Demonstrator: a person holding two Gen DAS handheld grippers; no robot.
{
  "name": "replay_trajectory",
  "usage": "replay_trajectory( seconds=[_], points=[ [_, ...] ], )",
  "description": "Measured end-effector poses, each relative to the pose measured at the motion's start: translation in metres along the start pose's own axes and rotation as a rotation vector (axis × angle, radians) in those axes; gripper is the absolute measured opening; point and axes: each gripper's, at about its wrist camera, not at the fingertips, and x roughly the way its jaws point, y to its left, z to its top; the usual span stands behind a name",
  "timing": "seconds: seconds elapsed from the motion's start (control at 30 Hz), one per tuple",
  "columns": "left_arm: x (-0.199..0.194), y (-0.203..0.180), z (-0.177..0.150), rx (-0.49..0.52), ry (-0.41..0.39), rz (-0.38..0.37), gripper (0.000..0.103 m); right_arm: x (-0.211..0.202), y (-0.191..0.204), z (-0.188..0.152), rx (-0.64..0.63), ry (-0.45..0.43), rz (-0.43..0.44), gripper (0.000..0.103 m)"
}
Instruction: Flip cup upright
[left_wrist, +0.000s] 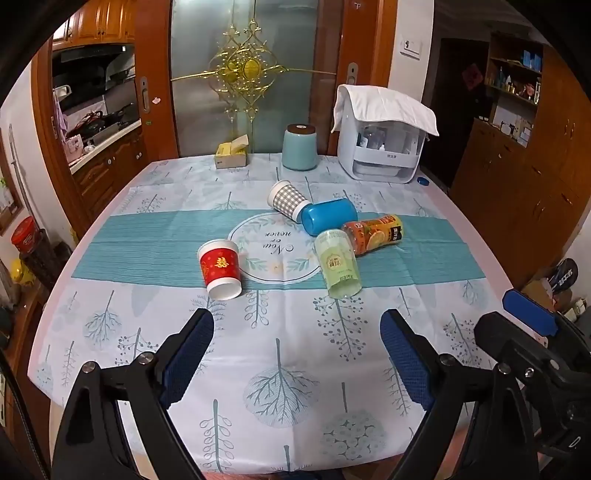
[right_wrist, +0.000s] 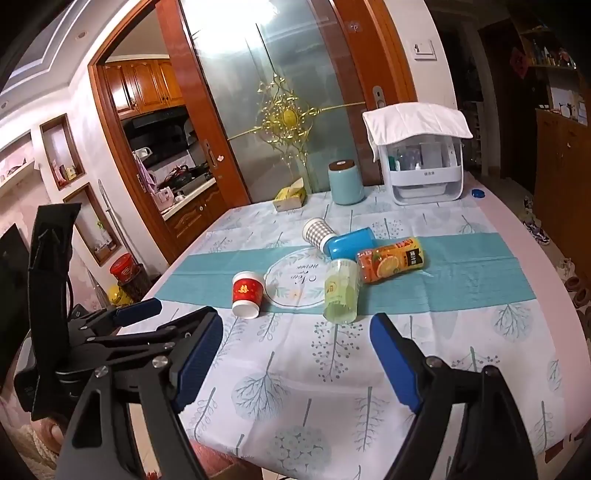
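Observation:
Several cups lie on their sides on the tablecloth. A red paper cup (left_wrist: 220, 268) (right_wrist: 246, 294) lies left of centre. A pale green cup (left_wrist: 339, 266) (right_wrist: 341, 290), a blue cup (left_wrist: 328, 216) (right_wrist: 351, 242), a grey checked paper cup (left_wrist: 290, 199) (right_wrist: 318, 232) and an orange juice bottle (left_wrist: 373, 230) (right_wrist: 392, 264) lie together right of centre. My left gripper (left_wrist: 297, 328) is open and empty above the near part of the table. My right gripper (right_wrist: 297, 332) is open and empty, short of the green cup; it also shows in the left wrist view (left_wrist: 532, 314).
At the table's far edge stand a light blue canister (left_wrist: 300, 147), a yellow tissue box (left_wrist: 231, 154) and a white storage box under a cloth (left_wrist: 382, 140). A small blue lid (left_wrist: 422, 181) lies at the far right. Wooden cabinets stand to the right.

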Motion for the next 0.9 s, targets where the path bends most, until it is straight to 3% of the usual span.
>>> replay_trajectory(
  seconds=[0.9],
  points=[
    [0.019,0.002,-0.002,-0.018,0.043,0.008,0.091,0.017,-0.003,-0.005,0.011,0.034,0.000,0.082]
  ],
)
